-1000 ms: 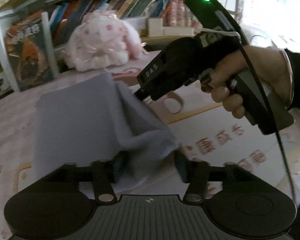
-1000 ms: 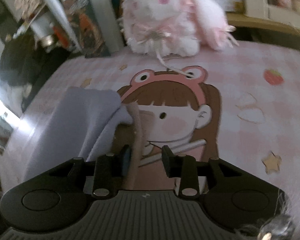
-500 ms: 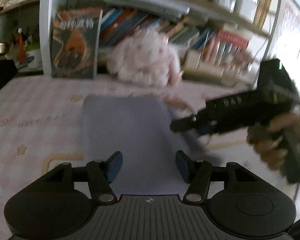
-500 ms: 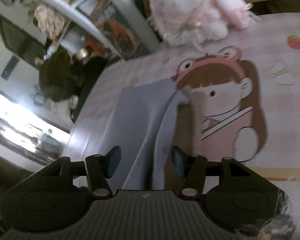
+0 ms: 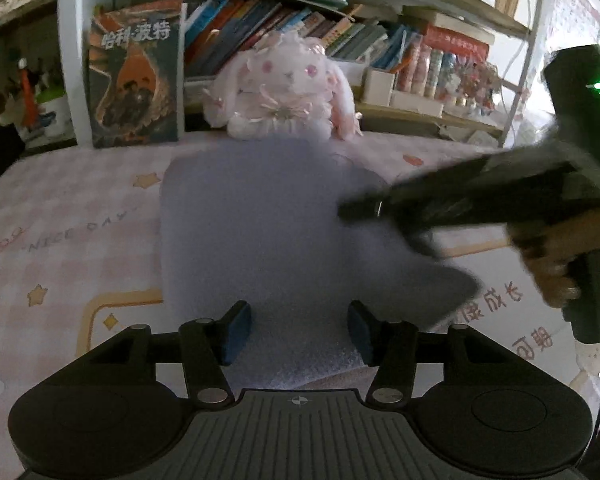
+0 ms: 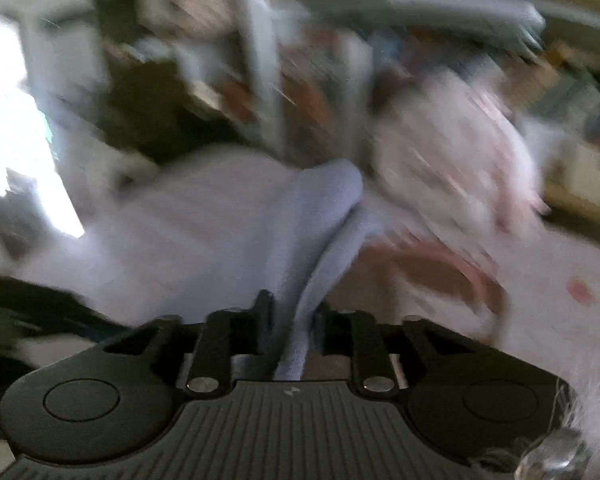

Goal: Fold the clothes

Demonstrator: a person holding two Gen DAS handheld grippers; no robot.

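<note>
A lavender cloth (image 5: 252,220) lies spread on the pink checked table cover (image 5: 60,240). My left gripper (image 5: 298,328) hovers at the cloth's near edge. Its jaws are opening, and the fabric lies flat beneath them, not pinched. In the left wrist view my right gripper (image 5: 352,210), held by a hand (image 5: 560,264), reaches in blurred over the cloth's right side, where a flap is lifted. The right wrist view is heavily smeared. There the right gripper (image 6: 294,312) is closing, and a raised fold of the cloth (image 6: 220,232) fills the gap between its pads.
A pink plush rabbit (image 5: 284,88) sits just behind the cloth against a bookshelf (image 5: 340,28). An upright dark book (image 5: 136,76) leans at the back left. Bare table cover lies to the left and at the near right.
The left gripper let go of the cloth corner it pinched and now stands open over the flat cloth. The right gripper opened, rolled, and closed on a fold of the cloth.
</note>
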